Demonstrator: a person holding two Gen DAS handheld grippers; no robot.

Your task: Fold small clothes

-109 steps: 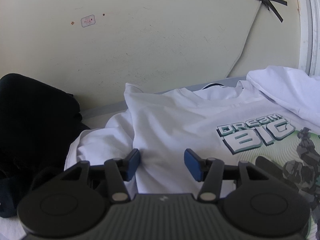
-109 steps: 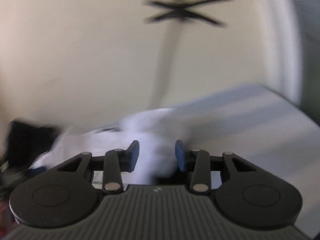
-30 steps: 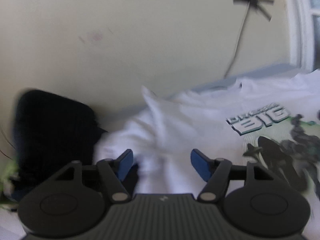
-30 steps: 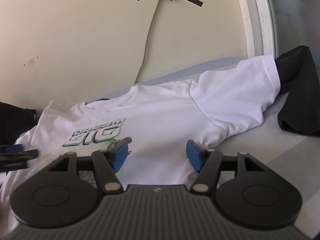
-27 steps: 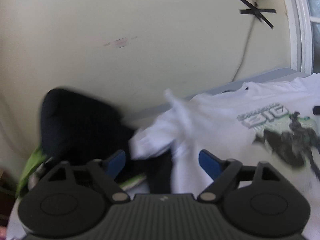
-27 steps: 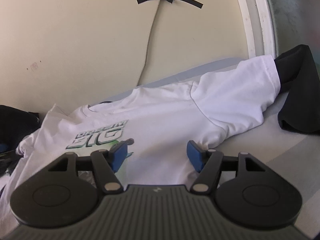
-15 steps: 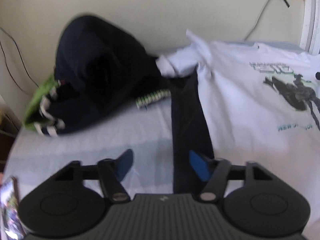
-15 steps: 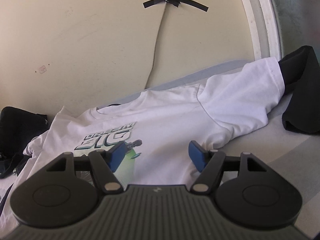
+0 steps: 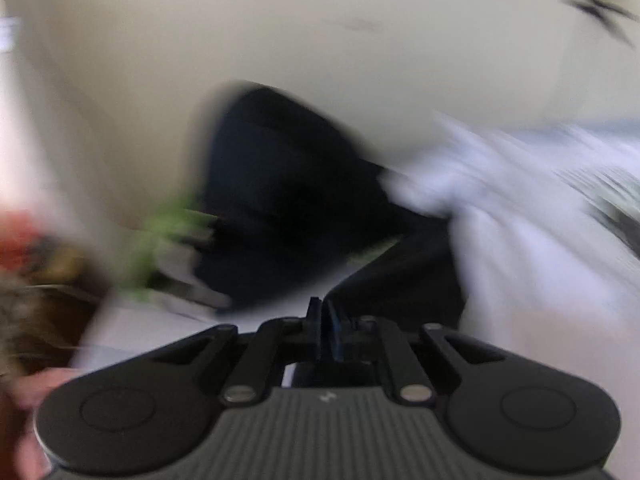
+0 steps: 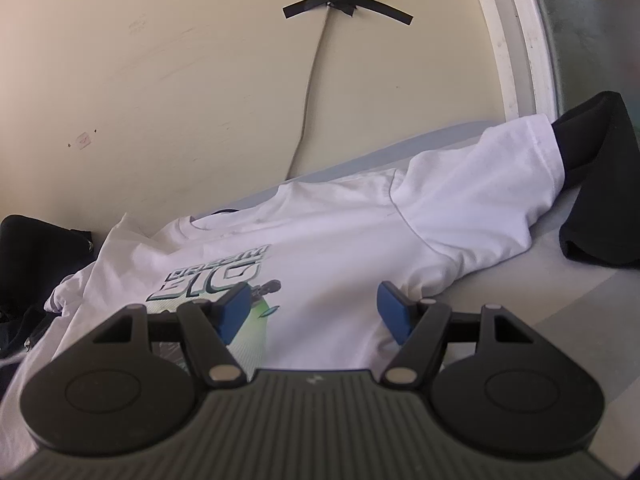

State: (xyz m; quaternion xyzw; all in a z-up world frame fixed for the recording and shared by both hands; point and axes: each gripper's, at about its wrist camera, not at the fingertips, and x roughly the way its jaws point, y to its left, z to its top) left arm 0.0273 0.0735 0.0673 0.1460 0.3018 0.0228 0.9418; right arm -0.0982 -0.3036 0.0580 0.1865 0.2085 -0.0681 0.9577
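Note:
A white T-shirt (image 10: 340,248) printed "DREAM BIG" lies face up on the grey bed (image 10: 580,312). My right gripper (image 10: 316,308) hovers open just above the shirt's lower chest, with nothing between its pads. The left wrist view is badly blurred. There my left gripper (image 9: 325,316) has its pads pressed together on the near edge of a dark cloth strip (image 9: 408,280), which rises to the fingertips. This strip lies along the left side of the white T-shirt (image 9: 520,220).
A heap of black clothes (image 9: 280,192) with a green item (image 9: 168,224) sits against the wall at the left. Another black garment (image 10: 600,200) lies under the shirt's right sleeve. A taped cable (image 10: 308,92) runs down the wall, beside a window frame (image 10: 520,40).
My left gripper's jaws went from wide open to closed on the dark strip's edge while the view swung towards the black heap. The right gripper stayed open and almost still.

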